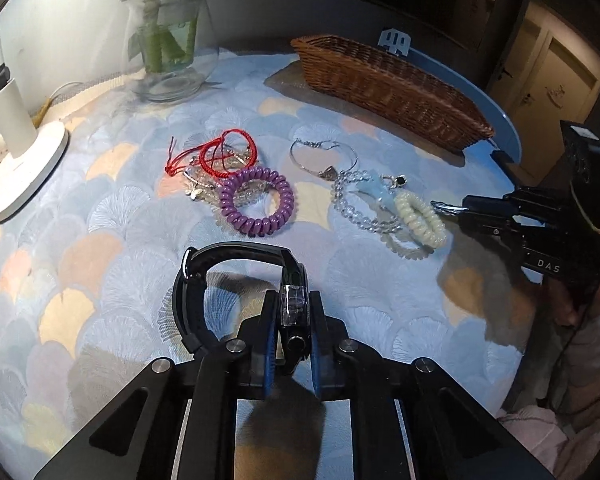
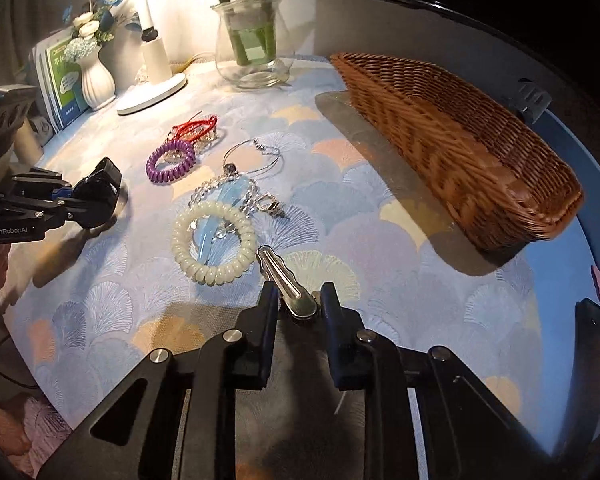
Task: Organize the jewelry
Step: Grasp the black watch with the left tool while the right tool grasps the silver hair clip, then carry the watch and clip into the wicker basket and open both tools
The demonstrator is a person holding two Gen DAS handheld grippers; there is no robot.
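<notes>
My left gripper (image 1: 293, 300) is shut on a black wristwatch (image 1: 236, 288), held just above the cloth; it also shows in the right wrist view (image 2: 96, 196). My right gripper (image 2: 298, 294) is shut on a silver hair clip (image 2: 286, 280), which points toward a white coil bracelet (image 2: 214, 236). A purple coil bracelet (image 1: 258, 200), red cord bracelets (image 1: 220, 152), a wire hoop necklace (image 1: 324, 154) and a clear bead chain with a pale blue pendant (image 1: 364, 200) lie on the cloth. A wicker basket (image 1: 388, 88) stands at the back right.
A glass vase with green stems (image 1: 168, 48) and a white lamp base (image 1: 20, 160) stand at the back left. A white flower vase (image 2: 96, 72) and booklets stand further left. The table's blue edge (image 2: 596, 240) curves behind the basket.
</notes>
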